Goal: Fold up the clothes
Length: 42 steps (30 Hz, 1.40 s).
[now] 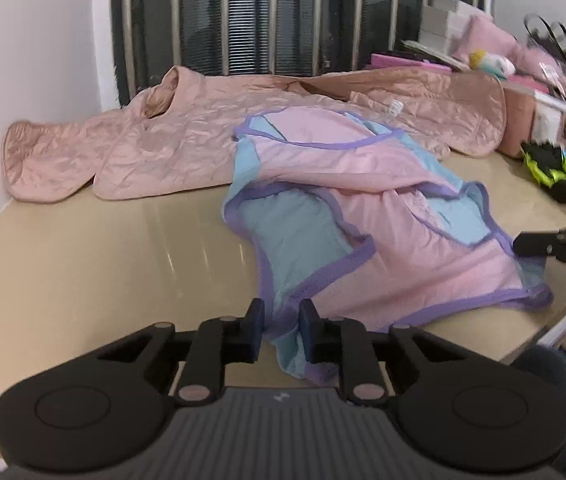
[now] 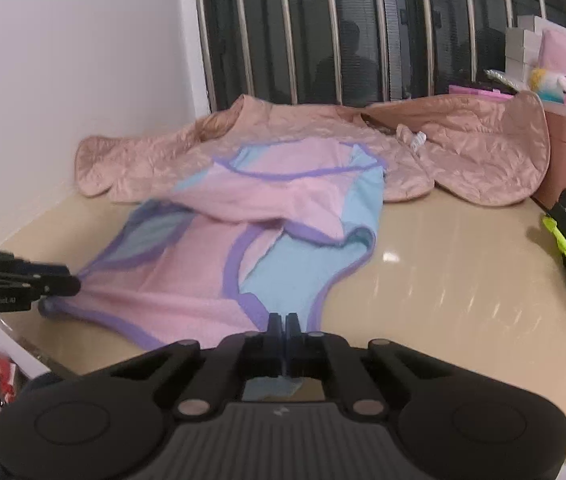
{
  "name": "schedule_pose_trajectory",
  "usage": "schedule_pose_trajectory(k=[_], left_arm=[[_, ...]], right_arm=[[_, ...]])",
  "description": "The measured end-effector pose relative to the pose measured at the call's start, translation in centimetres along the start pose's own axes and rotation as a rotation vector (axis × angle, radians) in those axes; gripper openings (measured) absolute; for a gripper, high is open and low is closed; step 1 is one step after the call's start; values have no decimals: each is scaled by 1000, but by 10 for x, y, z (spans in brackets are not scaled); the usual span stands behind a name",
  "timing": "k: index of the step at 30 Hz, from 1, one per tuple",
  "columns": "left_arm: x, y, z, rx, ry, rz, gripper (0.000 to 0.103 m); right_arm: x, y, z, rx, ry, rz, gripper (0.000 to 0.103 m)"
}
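A pink and light-blue garment with purple trim (image 1: 363,168) lies rumpled on the tan table (image 1: 83,260), its upper part folded over onto the lower. My left gripper (image 1: 281,320) is shut on a bunched blue and purple corner at the garment's near edge. In the right wrist view that gripper (image 2: 71,284) shows at the left, pinching the hem. My right gripper (image 2: 285,328) is shut with its pads together on a thin blue edge of the garment (image 2: 187,280); a bit of blue cloth shows under the jaws. In the left wrist view, my right gripper (image 1: 519,244) reaches in from the right.
A peach quilted jacket (image 1: 163,148) is spread across the back of the table, partly under the garment. Boxes and pink items (image 1: 523,120) crowd the back right, with black and neon-yellow clothing (image 1: 551,168) beside them. A barred window (image 1: 243,20) is behind, a white wall at left.
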<state>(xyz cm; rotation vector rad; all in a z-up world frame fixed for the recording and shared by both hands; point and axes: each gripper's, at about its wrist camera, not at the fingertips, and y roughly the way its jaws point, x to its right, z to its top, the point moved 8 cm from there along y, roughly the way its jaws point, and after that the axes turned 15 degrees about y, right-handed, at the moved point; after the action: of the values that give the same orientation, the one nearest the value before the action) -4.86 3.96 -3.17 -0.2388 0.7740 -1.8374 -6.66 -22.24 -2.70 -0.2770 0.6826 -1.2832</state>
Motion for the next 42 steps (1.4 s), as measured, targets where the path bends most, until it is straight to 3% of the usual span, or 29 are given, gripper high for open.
schedule_pose_trajectory(k=[4,6,8,12,16,18,19,20,22,27,30,31,33,35,37,38,42], left_arm=[[-2,2,2,-7,-10,34,21],[-4,-2,1,-12,-15,46,28],[-8,-15,1,1,-21,51,38],[-15,-36,-4,3,-7,67,40],[0,-37,-10,-12,-2,12,40],[8,-31,-13,-28,16,3,32],[11,-28,-14,-38,25,0,16],[14,-25,-15,-45,30,-2,7],[18,-25,-14,-48,20,-20,2],[36,-29,-14,-51,25,-94,3],[30,-33,-4,-6,-36,-143,12],[20,-33,4,20,-56,-137,20],[-7,-32,22,66,-75,-83,34],[-40,-17,46,95,-81,-13,46],[-66,14,74,94,-91,-3,52],[-72,34,87,75,-94,-21,52],[-89,119,140,-19,-68,-28,52]], right_arm=[[1,6,-5,3,-45,-60,2],[-3,-2,-7,31,-71,-76,10],[-11,-18,-8,72,-105,-53,30],[-27,-48,-17,94,-119,43,28],[-32,-46,-35,50,-96,86,11],[-29,-36,-41,24,-82,74,8],[-28,-33,-41,20,-68,76,6],[-26,-30,-42,16,-55,77,5],[-23,-28,-40,2,-38,74,4],[-8,-36,-36,-56,-37,34,2],[7,-41,-32,-53,-32,-17,3],[10,-43,-30,-40,-45,-46,4],[9,-48,-25,3,-55,-65,9],[-1,-53,-20,29,-41,-18,16],[-15,-52,-17,46,-27,47,33],[-24,-49,-17,47,-26,72,37],[-62,-24,-21,28,-56,148,37]])
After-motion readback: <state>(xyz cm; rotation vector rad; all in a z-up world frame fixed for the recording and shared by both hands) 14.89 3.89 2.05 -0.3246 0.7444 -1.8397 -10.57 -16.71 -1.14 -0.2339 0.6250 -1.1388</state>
